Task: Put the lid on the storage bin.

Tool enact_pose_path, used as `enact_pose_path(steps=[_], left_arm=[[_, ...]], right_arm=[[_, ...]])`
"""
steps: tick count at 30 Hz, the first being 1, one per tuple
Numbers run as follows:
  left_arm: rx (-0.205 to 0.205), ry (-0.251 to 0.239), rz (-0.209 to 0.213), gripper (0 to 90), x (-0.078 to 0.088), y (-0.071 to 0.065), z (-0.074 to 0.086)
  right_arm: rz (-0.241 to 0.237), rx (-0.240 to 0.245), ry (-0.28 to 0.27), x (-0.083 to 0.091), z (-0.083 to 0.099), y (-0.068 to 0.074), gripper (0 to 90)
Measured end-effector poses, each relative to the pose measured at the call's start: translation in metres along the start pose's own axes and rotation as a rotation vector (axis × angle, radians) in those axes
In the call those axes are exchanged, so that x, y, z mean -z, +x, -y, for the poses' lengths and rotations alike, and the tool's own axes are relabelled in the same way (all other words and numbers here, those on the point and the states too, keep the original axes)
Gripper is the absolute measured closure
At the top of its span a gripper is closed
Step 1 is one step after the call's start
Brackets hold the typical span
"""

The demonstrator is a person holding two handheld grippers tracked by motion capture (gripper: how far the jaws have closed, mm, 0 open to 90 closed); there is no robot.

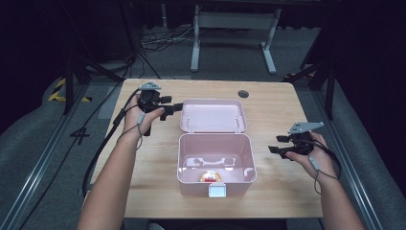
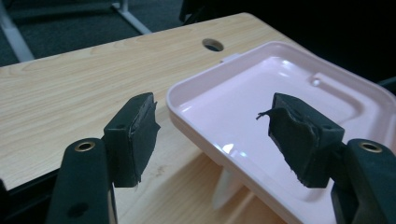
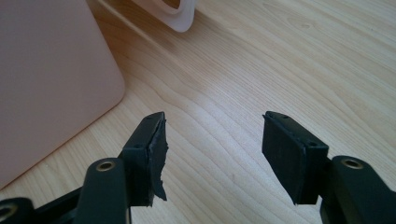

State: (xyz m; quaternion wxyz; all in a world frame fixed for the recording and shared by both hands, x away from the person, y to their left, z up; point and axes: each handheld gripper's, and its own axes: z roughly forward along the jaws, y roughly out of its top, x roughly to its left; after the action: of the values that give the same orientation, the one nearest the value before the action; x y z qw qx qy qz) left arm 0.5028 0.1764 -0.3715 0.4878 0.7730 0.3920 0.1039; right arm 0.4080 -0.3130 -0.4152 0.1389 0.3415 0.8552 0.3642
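My forearms come in low over the table (image 1: 143,191). On it sits the pink box (image 1: 215,163), lid (image 1: 213,115) thrown back. My left gripper (image 1: 173,109) gapes wide and empty beside the lid; my right gripper (image 1: 275,145), also spread and empty, hovers beside the box.

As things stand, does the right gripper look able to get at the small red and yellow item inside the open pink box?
Probably yes: the lid lies folded back, the box is open on top, and the right gripper stands open beside it.

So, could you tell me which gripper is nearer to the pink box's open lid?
Left. The left gripper hovers open at the lid's edge; the right gripper sits apart, beside the box.
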Motion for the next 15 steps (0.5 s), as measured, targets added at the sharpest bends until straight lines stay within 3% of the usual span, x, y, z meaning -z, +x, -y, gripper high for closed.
enact_pose_path(steps=[2, 5, 11, 15], left_arm=[[-0.023, 0.004, -0.011, 33.0, -0.009, 0.0, -0.002], [0.012, -0.019, 0.023, 33.0, -0.021, 0.002, -0.003], [0.047, 0.035, 0.035, 32.9, -0.045, 0.006, -0.001], [0.105, 0.056, 0.052, 33.4, -0.057, 0.011, 0.004]], right_arm=[[0.003, 0.001, -0.006, 0.001, 0.0, 0.001, 41.5], [0.006, 0.006, -0.008, 0.002, 0.001, 0.003, 41.5], [0.011, 0.011, -0.006, 0.003, 0.003, 0.005, 41.5], [0.017, 0.01, -0.007, 0.005, 0.004, 0.005, 41.6]])
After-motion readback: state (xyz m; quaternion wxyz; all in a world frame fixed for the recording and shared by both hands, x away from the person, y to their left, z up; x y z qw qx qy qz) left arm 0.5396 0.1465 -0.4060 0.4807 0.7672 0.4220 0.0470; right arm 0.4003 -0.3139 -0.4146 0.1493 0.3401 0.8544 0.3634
